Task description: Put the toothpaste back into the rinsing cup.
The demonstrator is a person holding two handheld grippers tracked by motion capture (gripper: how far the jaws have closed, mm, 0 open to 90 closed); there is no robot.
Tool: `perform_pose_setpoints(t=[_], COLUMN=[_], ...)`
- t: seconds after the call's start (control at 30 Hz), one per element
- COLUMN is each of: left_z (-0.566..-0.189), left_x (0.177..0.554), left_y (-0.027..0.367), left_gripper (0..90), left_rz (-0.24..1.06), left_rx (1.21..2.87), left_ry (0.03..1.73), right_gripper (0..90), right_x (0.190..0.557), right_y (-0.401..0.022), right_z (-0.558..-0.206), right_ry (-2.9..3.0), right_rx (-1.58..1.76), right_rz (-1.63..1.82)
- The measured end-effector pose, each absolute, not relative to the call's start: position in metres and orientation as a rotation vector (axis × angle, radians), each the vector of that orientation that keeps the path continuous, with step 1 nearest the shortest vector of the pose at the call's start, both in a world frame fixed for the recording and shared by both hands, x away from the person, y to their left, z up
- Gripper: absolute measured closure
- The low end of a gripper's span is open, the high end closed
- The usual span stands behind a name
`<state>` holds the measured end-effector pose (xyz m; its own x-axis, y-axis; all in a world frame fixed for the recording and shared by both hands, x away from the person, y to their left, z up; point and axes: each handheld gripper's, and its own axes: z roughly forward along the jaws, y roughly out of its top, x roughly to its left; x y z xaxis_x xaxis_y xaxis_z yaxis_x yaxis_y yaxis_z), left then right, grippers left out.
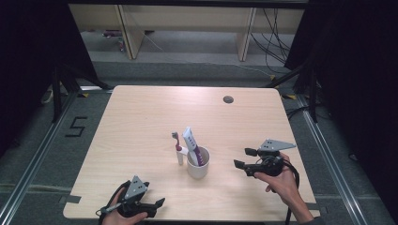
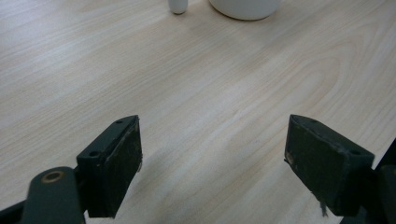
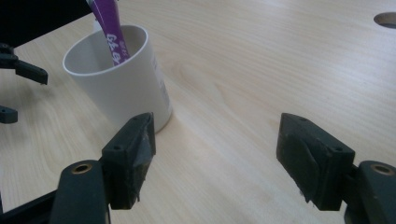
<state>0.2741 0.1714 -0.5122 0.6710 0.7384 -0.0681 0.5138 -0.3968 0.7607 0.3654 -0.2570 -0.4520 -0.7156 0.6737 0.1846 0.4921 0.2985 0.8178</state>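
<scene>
The white cup (image 1: 197, 163) stands upright near the middle of the desk (image 1: 141, 122), well clear of both sets of fingers. The right gripper (image 1: 245, 158) has its fingers (image 3: 132, 158) spread wide with nothing between them but bare wood; in the right gripper view the cup sits just beyond the left-hand finger, apart from it and to its outer side, not in the gap. In the high view this gripper hovers to the right of the cup, fingers pointing toward it. The left gripper (image 1: 158, 202) lies at the near edge of the desk with its fingers (image 2: 116, 158) likewise spread and empty; in the left gripper view the cup's base (image 2: 246, 8) shows far ahead at the top edge. Inside the cup leans a purple and white toothpaste tube (image 1: 193, 144), its flat end sticking out above the rim. Just beside the cup on its left stands a toothbrush (image 1: 178, 149) with a red and white handle, its white foot (image 2: 178, 6) resting on the wood. A dark round cable hole (image 1: 228, 99) lies toward the far edge.
</scene>
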Motion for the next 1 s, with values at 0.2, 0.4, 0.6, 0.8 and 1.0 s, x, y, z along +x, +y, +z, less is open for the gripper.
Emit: perform_pose_setpoints(t=[0.2,0.4,0.6,0.8,1.0], left_z=[-0.513,-0.513,-0.513,-0.513,-0.513], left_x=[0.274,0.275,0.274,0.274,0.274], left_y=[0.171,0.171,0.171,0.171,0.171], left_gripper=[18.5,18.6,18.5,18.5,18.5], left_rz=[0.357,0.351,0.35,0.351,0.351], left_rx=[2.086,2.1,2.095,2.097,2.091], left_ry=[0.966,0.951,0.957,0.955,0.954], right_gripper=[28.6,27.9,26.3,24.2,22.5], right_x=[0.361,0.356,0.348,0.338,0.333], right_y=[-0.266,-0.272,-0.275,-0.278,-0.281], right_z=[-0.458,-0.463,-0.467,-0.47,-0.472], right_ry=[2.379,2.368,2.375,2.383,2.382], right_rx=[1.099,1.069,1.092,1.131,1.151], right_rz=[1.37,1.345,1.337,1.342,1.349])
